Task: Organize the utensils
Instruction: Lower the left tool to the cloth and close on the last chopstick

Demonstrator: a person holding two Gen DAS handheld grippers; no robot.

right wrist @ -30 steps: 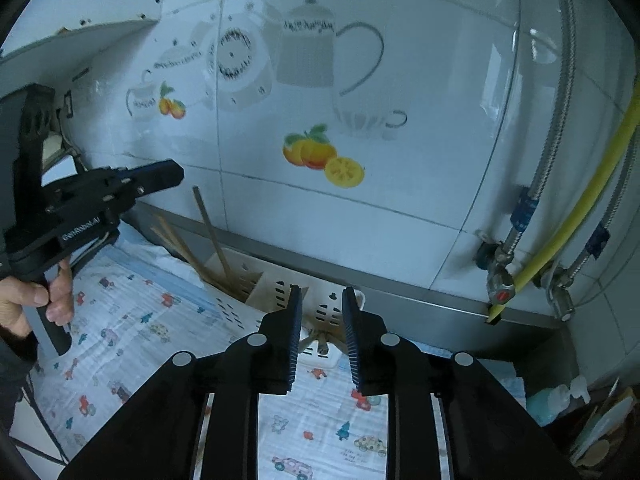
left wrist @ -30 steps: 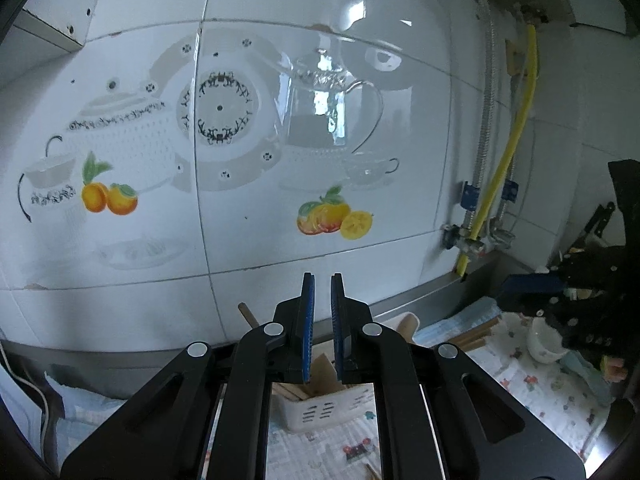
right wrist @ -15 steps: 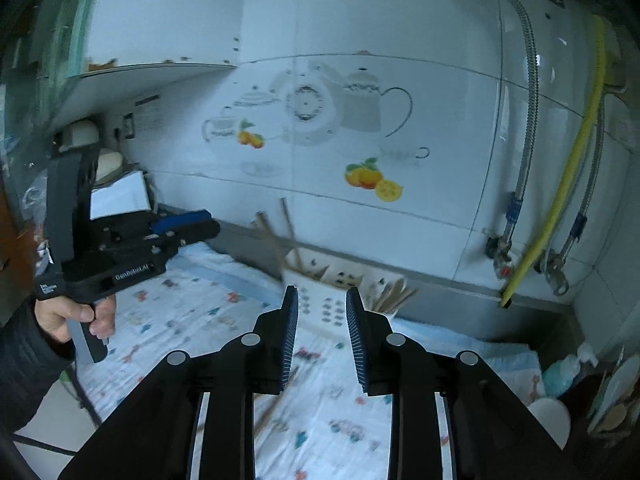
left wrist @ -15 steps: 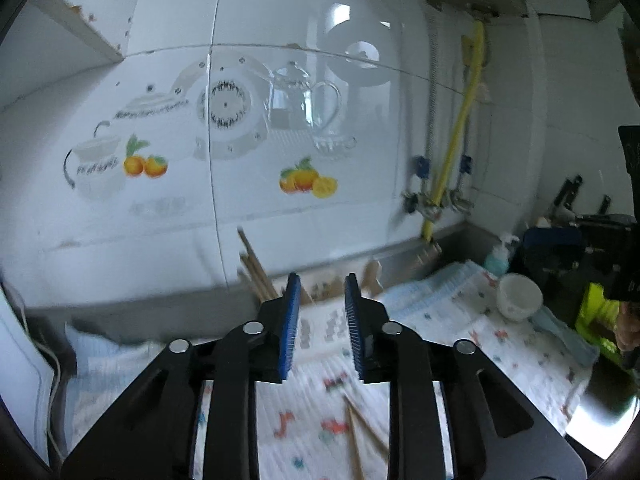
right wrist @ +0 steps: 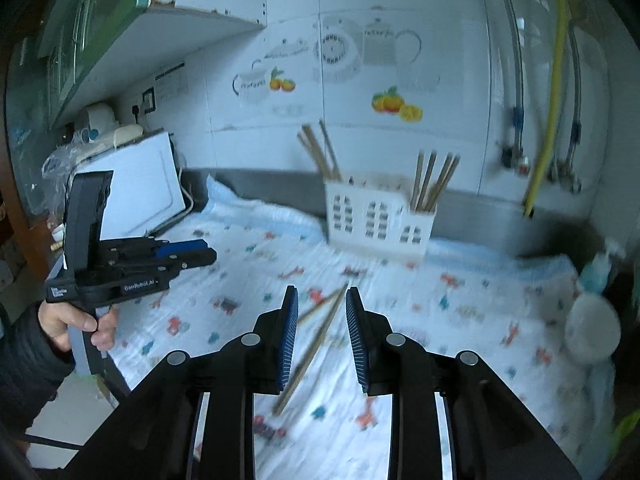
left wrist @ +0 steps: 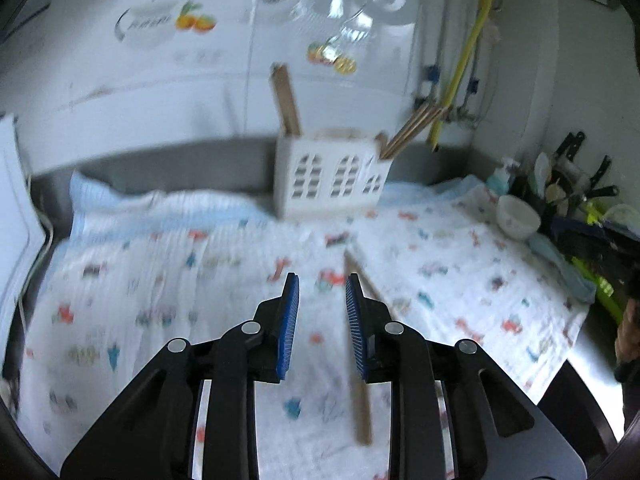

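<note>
The left gripper point(left wrist: 320, 280), black with blue ribbed pads, hangs above the white printed cloth point(left wrist: 160, 280) with its two fingers apart and nothing between them. Just under its right finger point(left wrist: 356, 320) lies a long wooden chopstick point(left wrist: 358, 360) flat on the cloth, and one end of it points away from the tool toward the wall. A second thin chopstick point(left wrist: 374, 288) crosses beside it, but the blur makes it hard to say if they touch.

Farther ahead of this gripper, near the grey ledge of the wall, stands the white plastic utensil holder with window-shaped holes point(left wrist: 332, 176). A flat wooden stick point(left wrist: 286, 100) rises from its left compartment, and a bundle of wooden chopsticks point(left wrist: 412, 128) leans out to the right from its right compartment. To the right of the tool, well apart, a small white bowl point(left wrist: 518, 212) sits at the edge of the cloth.

The right gripper point(right wrist: 322, 296) is of the same kind and is also held above the cloth, fingers spread and empty. Below the gap between its fingers two loose chopsticks point(right wrist: 316, 340) lie on the cloth, close together at the far ends. The holder point(right wrist: 376, 216) stands ahead of it, upright. At the left side of this tool the person's left hand point(right wrist: 76, 320) grips the handle of the other gripper point(right wrist: 188, 252).
</note>
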